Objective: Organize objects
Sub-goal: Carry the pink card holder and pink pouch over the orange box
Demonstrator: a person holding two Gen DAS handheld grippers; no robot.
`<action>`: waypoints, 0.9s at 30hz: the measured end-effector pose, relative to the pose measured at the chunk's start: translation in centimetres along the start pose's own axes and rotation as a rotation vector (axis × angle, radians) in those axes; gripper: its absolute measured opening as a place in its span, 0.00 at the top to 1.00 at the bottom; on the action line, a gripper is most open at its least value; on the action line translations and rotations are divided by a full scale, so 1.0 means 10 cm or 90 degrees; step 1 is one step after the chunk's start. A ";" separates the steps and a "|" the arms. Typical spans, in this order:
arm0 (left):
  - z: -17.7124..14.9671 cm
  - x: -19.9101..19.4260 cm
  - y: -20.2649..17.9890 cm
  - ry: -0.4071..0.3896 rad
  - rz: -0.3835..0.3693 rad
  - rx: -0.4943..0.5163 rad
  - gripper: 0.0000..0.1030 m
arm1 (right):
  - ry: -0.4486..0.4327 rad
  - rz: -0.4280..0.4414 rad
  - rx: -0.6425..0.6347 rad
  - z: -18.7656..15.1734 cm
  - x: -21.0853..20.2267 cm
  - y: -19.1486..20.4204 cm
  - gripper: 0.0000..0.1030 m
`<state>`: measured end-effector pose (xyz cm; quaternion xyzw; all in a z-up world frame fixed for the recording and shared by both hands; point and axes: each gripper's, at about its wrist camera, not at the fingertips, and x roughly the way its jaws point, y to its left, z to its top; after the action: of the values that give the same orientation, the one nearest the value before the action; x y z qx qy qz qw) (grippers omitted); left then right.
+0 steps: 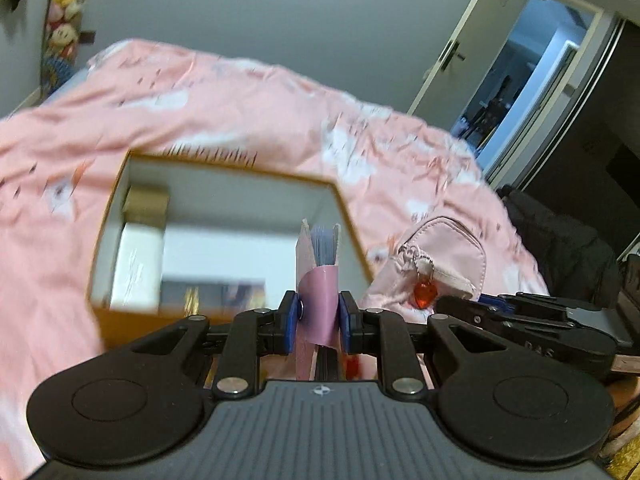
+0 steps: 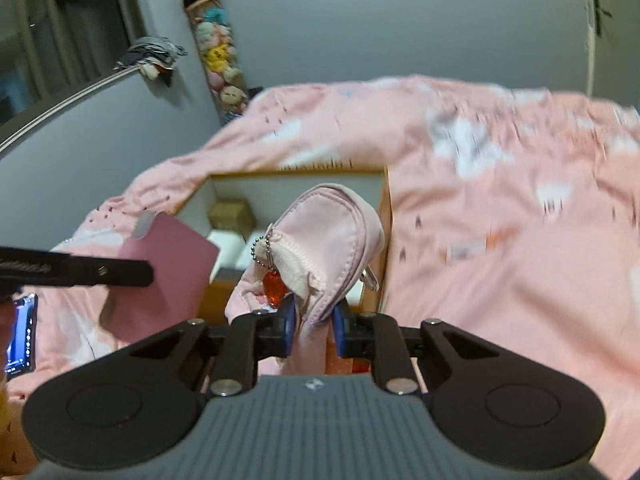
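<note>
My left gripper [image 1: 319, 316] is shut on a pink booklet [image 1: 318, 280] with blue-edged pages, held edge-on above the near right corner of an open cardboard box [image 1: 224, 170]. The booklet shows as a pink rectangle in the right wrist view [image 2: 168, 276]. My right gripper [image 2: 314, 322] is shut on a pale pink zip pouch [image 2: 332, 236] with a red heart charm [image 2: 274, 288], held above the box's near right side [image 2: 296, 172]. The pouch also shows in the left wrist view [image 1: 436, 252], right of the booklet. The box holds a brown carton [image 1: 146, 204] and a white carton [image 1: 136, 268].
The box rests on a bed with a pink patterned cover [image 1: 240, 100]. A column of plush toys [image 2: 218, 56] hangs on the far wall. A door [image 1: 452, 48] stands open at the right. A lit phone screen [image 2: 22, 336] lies at the left edge.
</note>
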<state>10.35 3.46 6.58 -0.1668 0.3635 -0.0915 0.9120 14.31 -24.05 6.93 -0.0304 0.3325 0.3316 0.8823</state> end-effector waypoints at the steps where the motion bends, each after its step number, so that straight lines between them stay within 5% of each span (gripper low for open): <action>1: 0.08 0.08 0.00 -0.002 -0.005 0.000 0.77 | -0.004 -0.004 -0.020 0.09 0.01 -0.01 0.80; 7: 0.31 0.76 0.13 0.036 0.002 -0.038 0.77 | 0.005 -0.037 -0.090 0.45 0.29 -0.10 0.80; 15: 0.32 1.44 0.48 0.064 -0.077 -0.175 0.78 | 0.035 -0.037 -0.083 0.57 0.72 -0.26 0.80; 19: 0.26 1.64 0.58 0.068 -0.039 -0.208 0.78 | 0.041 -0.045 -0.075 0.55 0.85 -0.31 0.80; 27: 0.00 1.98 0.71 0.137 -0.051 -0.283 0.78 | 0.033 -0.056 -0.068 0.56 0.95 -0.35 0.80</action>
<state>24.95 4.33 -8.59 -0.3669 0.4625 -0.0626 0.8048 24.94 -19.87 4.88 -0.1004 0.3357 0.3091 0.8841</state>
